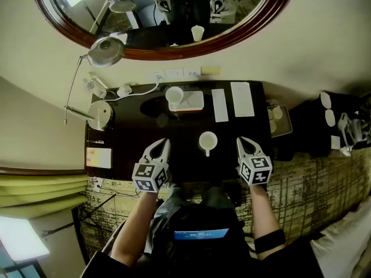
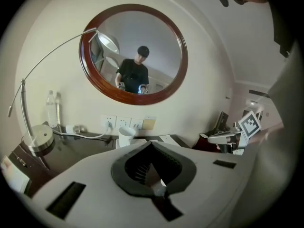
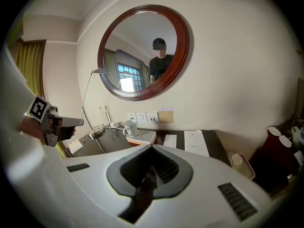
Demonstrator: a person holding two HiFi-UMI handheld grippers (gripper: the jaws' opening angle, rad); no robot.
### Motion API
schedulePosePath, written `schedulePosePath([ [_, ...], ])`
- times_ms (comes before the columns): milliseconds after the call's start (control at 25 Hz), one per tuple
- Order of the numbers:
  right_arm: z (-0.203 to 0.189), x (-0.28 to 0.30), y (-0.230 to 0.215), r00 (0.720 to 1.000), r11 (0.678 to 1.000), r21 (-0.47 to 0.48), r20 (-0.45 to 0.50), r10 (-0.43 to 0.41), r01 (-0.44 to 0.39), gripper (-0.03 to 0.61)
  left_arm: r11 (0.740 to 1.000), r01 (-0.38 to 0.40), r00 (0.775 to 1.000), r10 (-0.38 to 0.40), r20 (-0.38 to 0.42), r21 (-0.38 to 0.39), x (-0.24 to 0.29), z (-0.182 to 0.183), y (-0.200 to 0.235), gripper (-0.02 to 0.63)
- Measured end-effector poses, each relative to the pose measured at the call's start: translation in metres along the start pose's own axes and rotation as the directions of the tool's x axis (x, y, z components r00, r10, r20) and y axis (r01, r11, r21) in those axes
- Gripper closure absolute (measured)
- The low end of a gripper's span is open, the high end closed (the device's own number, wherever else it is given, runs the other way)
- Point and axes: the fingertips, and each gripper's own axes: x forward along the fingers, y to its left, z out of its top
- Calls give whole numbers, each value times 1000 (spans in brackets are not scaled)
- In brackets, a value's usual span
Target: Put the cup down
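A white cup (image 1: 207,141) stands upright on the dark desk (image 1: 133,138), handle toward me, between my two grippers and apart from both. My left gripper (image 1: 164,146) is left of it, shut and empty. My right gripper (image 1: 242,143) is right of it, also shut with nothing in it. In the left gripper view the jaws (image 2: 151,144) are pressed together; the same holds in the right gripper view (image 3: 152,147). A second white cup (image 1: 174,95) (image 2: 126,136) (image 3: 129,126) sits on a small white tray (image 1: 194,101) at the back of the desk.
A desk lamp (image 1: 106,51) arches over the left end, its round base (image 1: 99,114) on the desk. Two white paper sheets (image 1: 242,99) lie at the back right. A round mirror (image 1: 145,48) hangs on the wall. A small tray with cups (image 1: 279,120) sits off the right end.
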Motion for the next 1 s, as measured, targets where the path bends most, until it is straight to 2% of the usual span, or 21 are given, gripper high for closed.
schedulePosePath([
  [200,-6,6,-1,999,999,-34,-38,12,-13,561,999,20,999,-19,-42,28,15,4,0,612],
  [320,-5,10,7,997,997,-65,-63,38,-42,561,998,31,998,-29,-59,46,32,14,10,573],
  [440,-7,14,11,995,994,-87,-78,55,-62,561,993,56,995,-46,-91,108,56,28,19,505],
  [600,-14,21,8,994,994,-92,-93,52,-61,561,969,108,981,-68,-181,223,101,35,31,355],
  [720,-23,23,5,994,996,-73,-104,45,-53,561,948,141,954,-53,-295,286,131,39,37,249],
  [840,-34,24,-2,991,997,-62,-129,27,-35,561,919,222,914,-80,-398,326,160,39,37,157],
  [1000,-49,27,-7,987,999,-42,-161,16,-23,561,881,262,861,-29,-507,394,196,33,58,119],
])
